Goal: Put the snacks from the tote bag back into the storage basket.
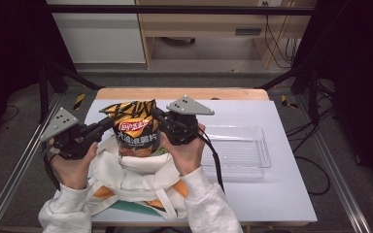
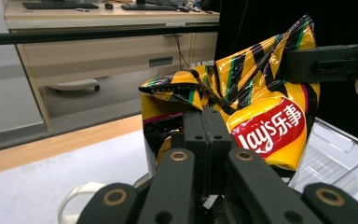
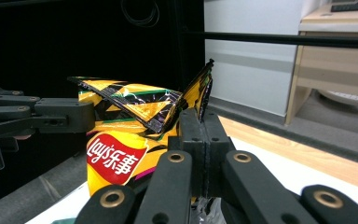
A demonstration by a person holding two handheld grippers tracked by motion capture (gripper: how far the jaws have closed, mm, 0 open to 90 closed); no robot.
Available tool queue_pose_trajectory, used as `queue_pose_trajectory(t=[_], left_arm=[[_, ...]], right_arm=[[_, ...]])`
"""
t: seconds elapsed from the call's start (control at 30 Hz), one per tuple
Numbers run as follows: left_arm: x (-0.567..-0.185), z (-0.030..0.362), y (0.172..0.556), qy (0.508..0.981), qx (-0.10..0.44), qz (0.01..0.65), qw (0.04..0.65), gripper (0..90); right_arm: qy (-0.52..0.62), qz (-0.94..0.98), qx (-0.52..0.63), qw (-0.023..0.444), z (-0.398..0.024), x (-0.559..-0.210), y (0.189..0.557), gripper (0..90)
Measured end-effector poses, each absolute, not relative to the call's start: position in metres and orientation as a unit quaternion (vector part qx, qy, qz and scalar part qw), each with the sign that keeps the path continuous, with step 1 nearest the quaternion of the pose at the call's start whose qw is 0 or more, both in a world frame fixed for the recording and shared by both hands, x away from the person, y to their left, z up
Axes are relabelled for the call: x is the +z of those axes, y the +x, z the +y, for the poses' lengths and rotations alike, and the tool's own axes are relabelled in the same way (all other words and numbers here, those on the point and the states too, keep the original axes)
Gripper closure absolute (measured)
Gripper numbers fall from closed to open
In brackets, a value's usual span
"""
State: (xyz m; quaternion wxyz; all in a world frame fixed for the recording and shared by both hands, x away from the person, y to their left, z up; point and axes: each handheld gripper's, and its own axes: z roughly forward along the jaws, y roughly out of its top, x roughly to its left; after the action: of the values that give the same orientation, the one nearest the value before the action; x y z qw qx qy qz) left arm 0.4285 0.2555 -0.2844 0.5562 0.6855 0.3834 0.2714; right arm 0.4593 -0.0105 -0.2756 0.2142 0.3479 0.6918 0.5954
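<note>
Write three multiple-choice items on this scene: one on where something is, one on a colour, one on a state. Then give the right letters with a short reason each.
1. Where is the clear tray?
A. on the white table top, beside the right gripper
B. on the floor
C. inside the cloth bag

2. What colour is the logo patch on the chip bag?
A. blue
B. red
C. white

3. How are the left gripper's jaws?
A. wide open
B. shut on the chip bag
C. shut on the tray

Answers: 1 A, the high view shows it there. 2 B, the patch is red. 3 B, the jaws pinch the bag's edge.
</note>
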Motion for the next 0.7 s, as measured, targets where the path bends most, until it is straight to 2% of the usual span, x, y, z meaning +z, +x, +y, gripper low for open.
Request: queue_pose_trajectory(t=[0.7], left_arm=[[-0.243, 0.218, 0.437, 0.681, 0.278, 0.365, 0.571, 90.0]], right_arm=[[0.347, 0.675, 0.597, 0.259, -0.046, -0.232, 0.452, 90.0]])
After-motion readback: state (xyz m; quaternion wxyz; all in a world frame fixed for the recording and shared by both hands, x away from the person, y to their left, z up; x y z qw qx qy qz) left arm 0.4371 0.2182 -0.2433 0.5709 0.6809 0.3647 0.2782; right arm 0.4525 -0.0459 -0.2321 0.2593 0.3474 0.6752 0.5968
